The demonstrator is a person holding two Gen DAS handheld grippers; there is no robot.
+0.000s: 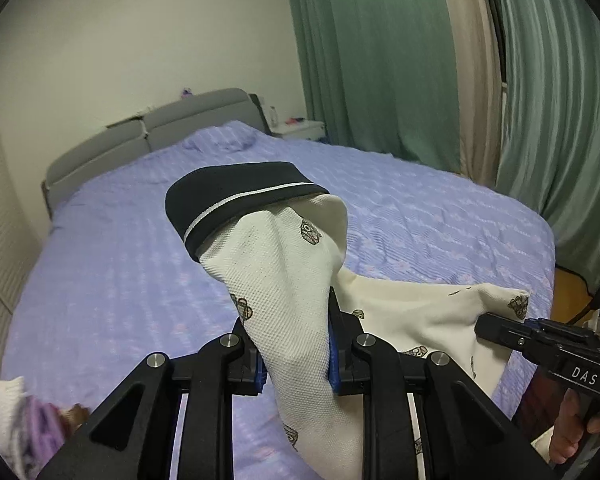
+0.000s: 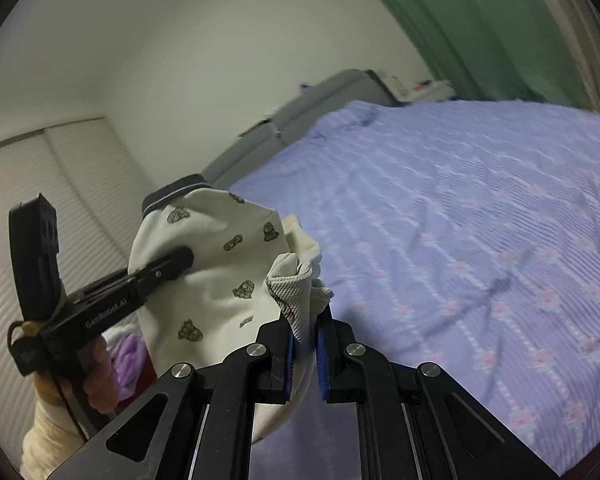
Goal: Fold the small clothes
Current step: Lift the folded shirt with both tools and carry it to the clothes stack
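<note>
1. Shirt (image 1: 284,280), cream with small dark prints and a dark collar (image 1: 236,196), is held up in the air above the near part of the bed (image 1: 112,280).
2. Its cloth is pinched between the blue pads of the left gripper (image 1: 296,344), near the collar end.
3. Another bunched edge is clamped by the right gripper (image 2: 304,344), its jaws nearly together.
4. The shirt is stretched between the two grippers, clear of the purple bedspread.
5. A grey headboard (image 1: 148,132) is seen at the far end, green curtains (image 1: 380,60) to the right.
6. A hand (image 2: 100,380) is seen on the left gripper's handle.
</note>
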